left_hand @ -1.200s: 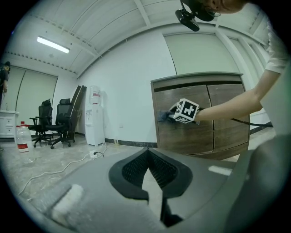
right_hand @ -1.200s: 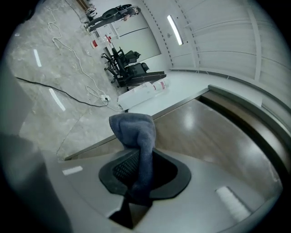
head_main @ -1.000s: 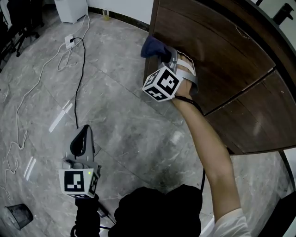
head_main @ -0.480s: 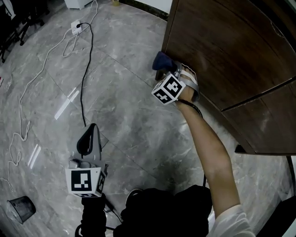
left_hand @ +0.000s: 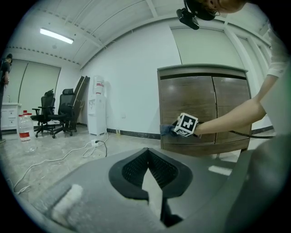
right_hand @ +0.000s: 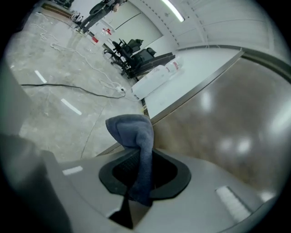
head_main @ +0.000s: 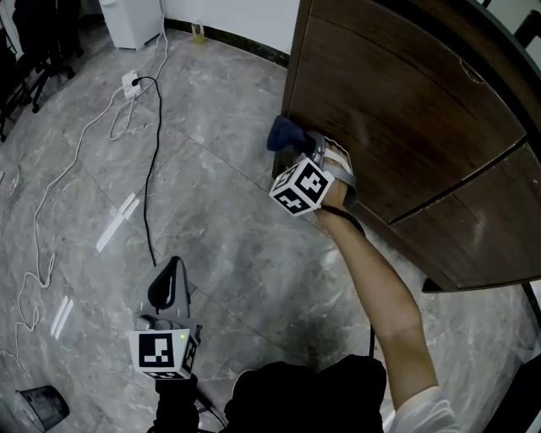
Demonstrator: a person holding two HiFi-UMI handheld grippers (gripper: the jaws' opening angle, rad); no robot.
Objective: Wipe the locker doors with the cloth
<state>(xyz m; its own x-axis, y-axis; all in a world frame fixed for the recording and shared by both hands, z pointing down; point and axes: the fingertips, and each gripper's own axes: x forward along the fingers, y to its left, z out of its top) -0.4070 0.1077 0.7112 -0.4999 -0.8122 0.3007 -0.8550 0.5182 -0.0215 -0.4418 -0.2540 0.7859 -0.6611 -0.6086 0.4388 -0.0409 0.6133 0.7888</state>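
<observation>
The brown wooden locker doors (head_main: 406,110) stand at the upper right of the head view. My right gripper (head_main: 297,145) is shut on a dark blue cloth (head_main: 286,134), and the cloth lies against the lower left part of the left door, close to its edge. In the right gripper view the cloth (right_hand: 136,136) rises out of the closed jaws (right_hand: 140,178) and folds over beside the door (right_hand: 227,132). My left gripper (head_main: 169,283) hangs low over the floor, away from the locker, shut with nothing in it. The left gripper view shows its pads (left_hand: 132,170) meeting, with the locker (left_hand: 186,104) beyond.
A black cable (head_main: 148,152) and white cords run across the grey marble floor to a power strip (head_main: 131,82). A white appliance (head_main: 131,17) stands by the back wall. Office chairs (left_hand: 54,113) and a water bottle (left_hand: 26,132) are far left. A small black bin (head_main: 40,406) sits bottom left.
My right gripper has slid down the door with the cloth still in it. The left gripper has sunk a little toward the floor.
</observation>
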